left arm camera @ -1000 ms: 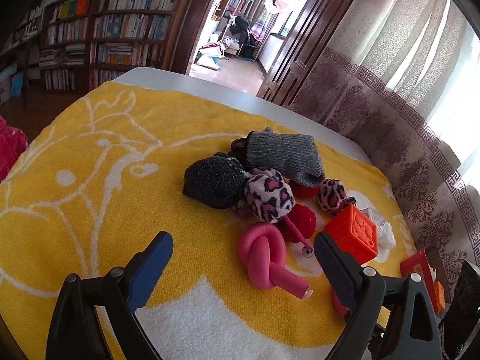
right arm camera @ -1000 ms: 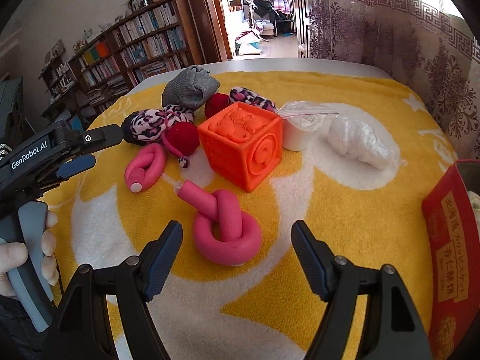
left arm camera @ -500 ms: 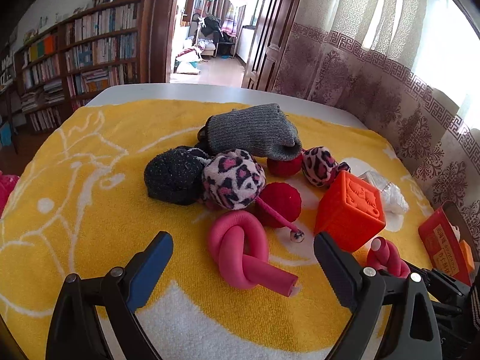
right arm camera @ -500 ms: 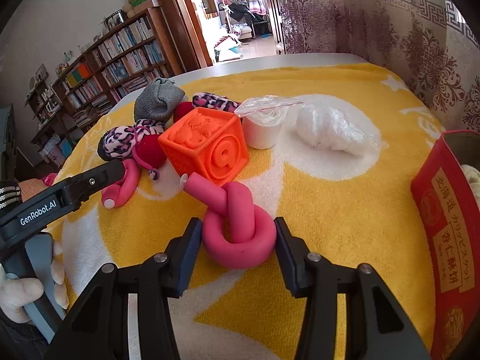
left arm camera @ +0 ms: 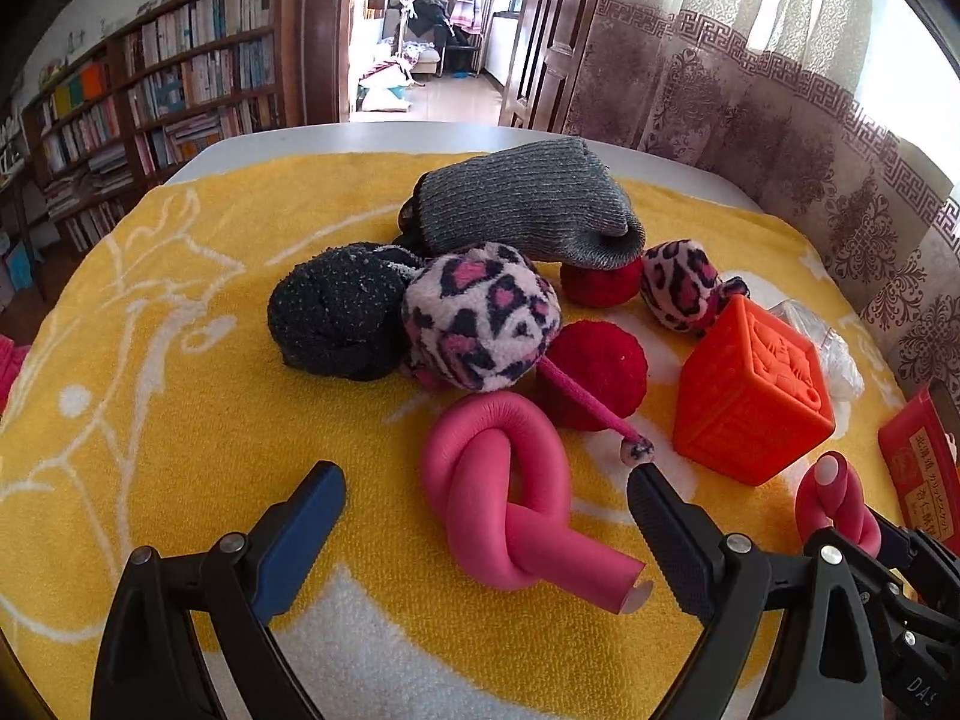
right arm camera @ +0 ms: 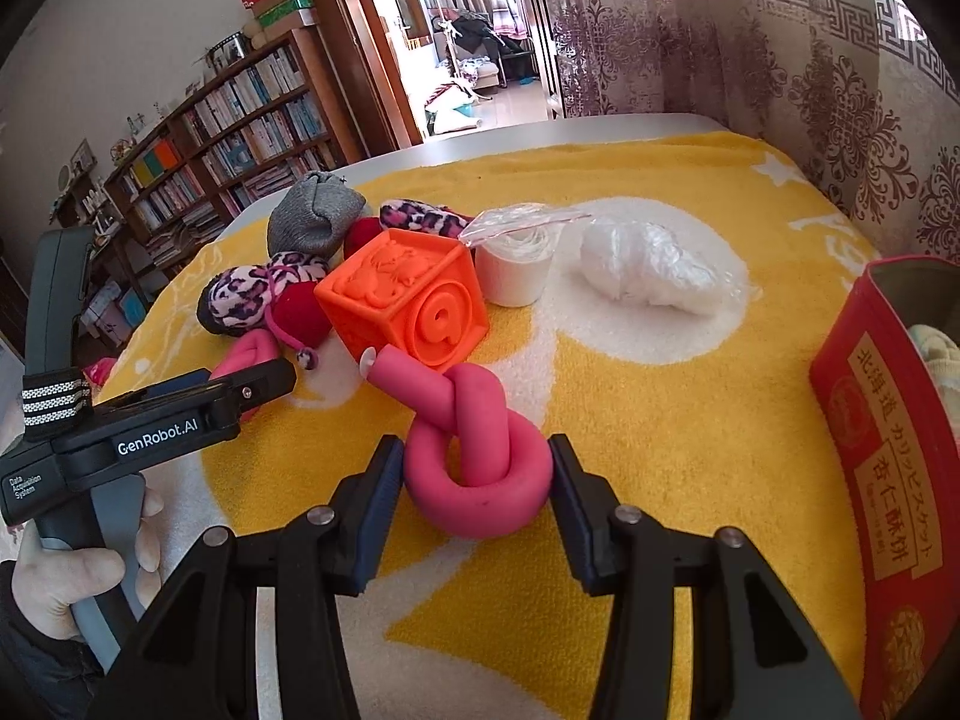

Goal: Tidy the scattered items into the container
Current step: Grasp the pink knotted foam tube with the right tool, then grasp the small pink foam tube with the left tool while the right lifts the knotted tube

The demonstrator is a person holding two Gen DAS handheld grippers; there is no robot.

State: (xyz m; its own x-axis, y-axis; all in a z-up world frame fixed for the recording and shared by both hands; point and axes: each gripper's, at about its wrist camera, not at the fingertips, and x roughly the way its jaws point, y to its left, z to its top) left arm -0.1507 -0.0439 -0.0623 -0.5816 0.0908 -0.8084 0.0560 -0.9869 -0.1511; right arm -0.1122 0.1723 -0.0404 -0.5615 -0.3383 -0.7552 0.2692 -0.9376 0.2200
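Note:
Two pink knotted foam tubes lie on the yellow towel. My right gripper (right arm camera: 477,480) is shut on one pink knot (right arm camera: 480,468), both pads pressing its loop just in front of the orange cube (right arm camera: 414,306). The other pink knot (left arm camera: 504,492) lies between the wide-apart fingers of my left gripper (left arm camera: 480,510), which is open and not touching it. The red tin (right arm camera: 888,420) stands open at the right edge, with something pale inside it. A leopard-print ball (left arm camera: 480,324), red pom-poms (left arm camera: 594,372), a black sock ball (left arm camera: 336,318) and a grey sock (left arm camera: 528,210) are heaped behind.
A white cup under a plastic bag (right arm camera: 516,270) and a crumpled white bag (right arm camera: 654,270) sit beyond the cube. A hand (right arm camera: 60,576) holds the left gripper's handle at the left. Curtains hang behind the table on the right, bookshelves on the left.
The right jaws closed from wide open onto the pink knot. The left gripper moved forward and down, so the other pink knot now lies between its open fingers.

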